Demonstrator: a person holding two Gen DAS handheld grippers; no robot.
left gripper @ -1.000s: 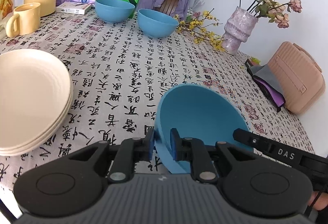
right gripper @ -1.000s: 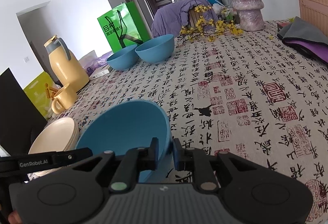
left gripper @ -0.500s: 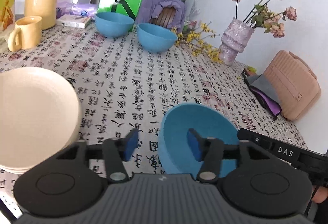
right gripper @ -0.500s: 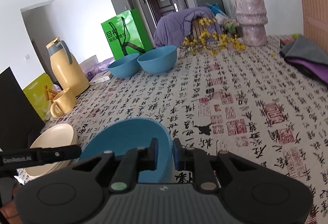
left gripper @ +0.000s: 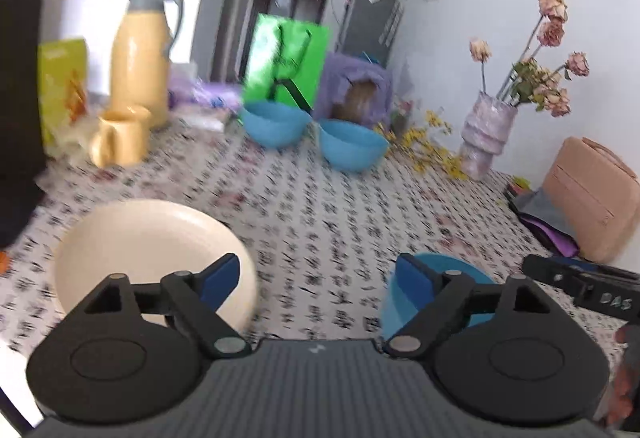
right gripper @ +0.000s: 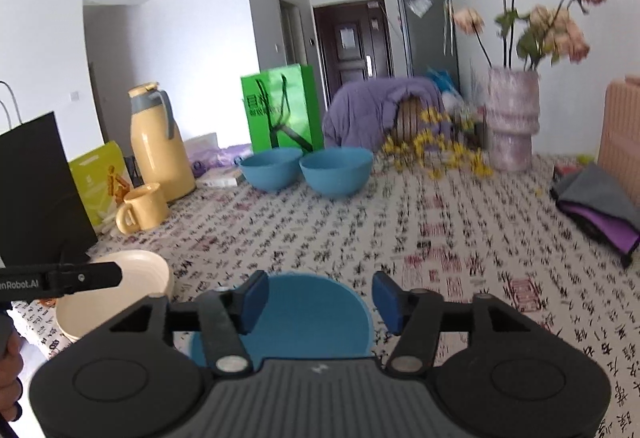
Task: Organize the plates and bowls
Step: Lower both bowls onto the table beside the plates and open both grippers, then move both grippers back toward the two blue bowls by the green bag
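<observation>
Now blue bowl (right gripper: 304, 318) below both parted jaws, untouched

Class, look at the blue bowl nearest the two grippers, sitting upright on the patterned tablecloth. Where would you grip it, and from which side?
Grip the near blue bowl by its thin rim, one finger inside and one outside the wall. It sits upright with its mouth open, so the near edge is free. The right gripper, open, already faces that edge; come from the near side, angled slightly downward. The cream plates stand apart on its left.
</observation>
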